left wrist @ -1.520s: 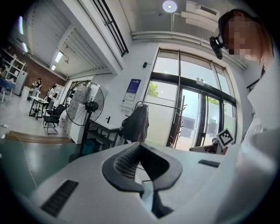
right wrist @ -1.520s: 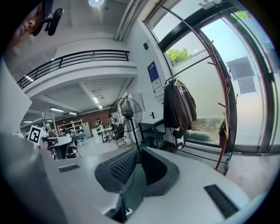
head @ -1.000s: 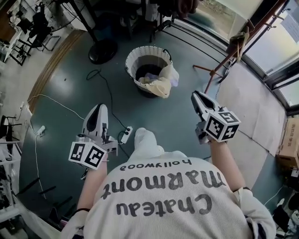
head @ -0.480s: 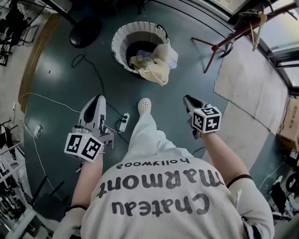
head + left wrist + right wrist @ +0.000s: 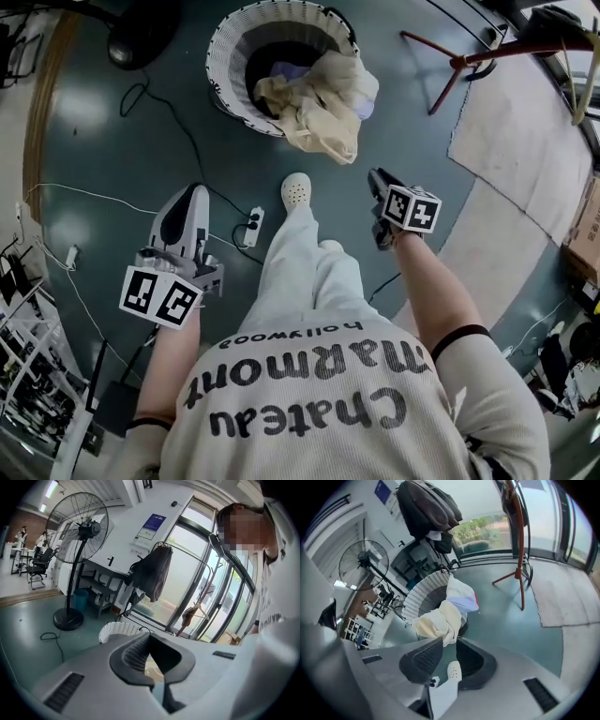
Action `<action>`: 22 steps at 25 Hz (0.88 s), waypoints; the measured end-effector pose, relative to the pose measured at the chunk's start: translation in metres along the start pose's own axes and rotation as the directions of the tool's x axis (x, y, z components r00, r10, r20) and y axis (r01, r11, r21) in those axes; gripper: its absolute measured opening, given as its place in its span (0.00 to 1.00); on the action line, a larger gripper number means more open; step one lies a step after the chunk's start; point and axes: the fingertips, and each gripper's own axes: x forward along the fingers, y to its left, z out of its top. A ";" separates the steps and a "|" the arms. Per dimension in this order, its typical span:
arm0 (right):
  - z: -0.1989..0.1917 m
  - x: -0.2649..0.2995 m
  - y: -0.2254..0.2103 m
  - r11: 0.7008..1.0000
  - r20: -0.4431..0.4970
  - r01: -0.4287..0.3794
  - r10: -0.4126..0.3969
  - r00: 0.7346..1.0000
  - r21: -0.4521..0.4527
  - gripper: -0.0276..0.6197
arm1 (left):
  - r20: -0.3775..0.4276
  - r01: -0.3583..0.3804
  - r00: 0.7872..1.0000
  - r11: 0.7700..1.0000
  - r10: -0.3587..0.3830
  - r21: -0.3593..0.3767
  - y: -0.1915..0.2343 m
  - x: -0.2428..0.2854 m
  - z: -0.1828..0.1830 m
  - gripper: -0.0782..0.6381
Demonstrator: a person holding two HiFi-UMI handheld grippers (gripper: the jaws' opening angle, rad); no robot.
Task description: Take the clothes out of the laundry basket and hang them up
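— Fingers of my left gripper [image 5: 193, 192]?
— Pressed together, empty. On my right gripper [image 5: 376, 178] they have just been parting slightly, nothing between.
— Clothes [image 5: 319, 103]?
— Draped over the right rim of the laundry basket [image 5: 225, 56], far ahead.

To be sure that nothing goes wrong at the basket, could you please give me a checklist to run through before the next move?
1. Garment easy to pick: the cream garment drapes over the near rim of the laundry basket. Ok.
2. Right gripper ready: its fingers have just been opening, are only slightly apart, and have nothing between them. Probably not ok for cloth.
3. Left gripper free: shut and empty. Ok.
4. Grippers at the basket: both are short of it and touch nothing. Not ok.
5. Footing: a power strip and cable lie on the floor beside the forward shoe. Not ok.
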 end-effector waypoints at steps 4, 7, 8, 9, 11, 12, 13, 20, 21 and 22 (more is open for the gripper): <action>-0.010 0.046 0.005 0.995 -0.052 -0.040 0.045 0.998 0.092 0.34 | -0.072 -0.004 0.997 1.000 0.005 0.013 0.019 0.013 -0.019 0.12; -0.006 0.067 0.009 0.977 -0.035 -0.066 0.074 0.997 0.201 0.38 | -0.103 -0.009 0.995 1.000 0.009 0.004 0.030 0.014 -0.029 0.12; -0.003 0.072 0.008 0.968 -0.020 -0.059 0.066 0.998 0.243 0.41 | -0.109 -0.013 0.994 1.000 0.013 -0.001 0.034 0.014 -0.030 0.12; -0.001 0.076 0.005 0.959 -0.011 -0.039 0.044 0.999 0.281 0.42 | -0.111 -0.017 0.994 1.000 0.016 -0.009 0.038 0.014 -0.030 0.12; -0.004 0.085 -0.002 0.929 -0.025 -0.002 0.012 1.000 0.371 0.46 | -0.108 -0.021 0.994 1.000 0.019 -0.015 0.045 0.016 -0.027 0.12; -0.009 0.089 -0.002 0.903 -0.039 -0.005 0.024 0.999 0.430 0.48 | -0.104 -0.021 0.994 1.000 0.020 -0.012 0.047 0.016 -0.026 0.12; -0.013 0.093 0.000 0.868 -0.045 -0.022 0.051 0.998 0.496 0.48 | -0.101 -0.021 0.995 1.000 0.020 -0.008 0.049 0.017 -0.024 0.12; -0.001 0.101 0.019 0.819 0.019 -0.083 0.088 0.996 0.568 0.19 | -0.086 -0.033 0.996 0.999 0.031 -0.020 0.058 0.015 -0.016 0.12; 0.001 0.100 0.021 0.843 0.004 -0.063 0.072 0.997 0.535 0.14 | -0.081 -0.037 0.996 0.999 0.035 -0.022 0.058 0.014 -0.014 0.12; 0.004 0.098 0.023 0.859 -0.007 -0.052 0.064 0.998 0.509 0.13 | -0.074 -0.038 0.997 0.999 0.036 -0.025 0.057 0.014 -0.010 0.12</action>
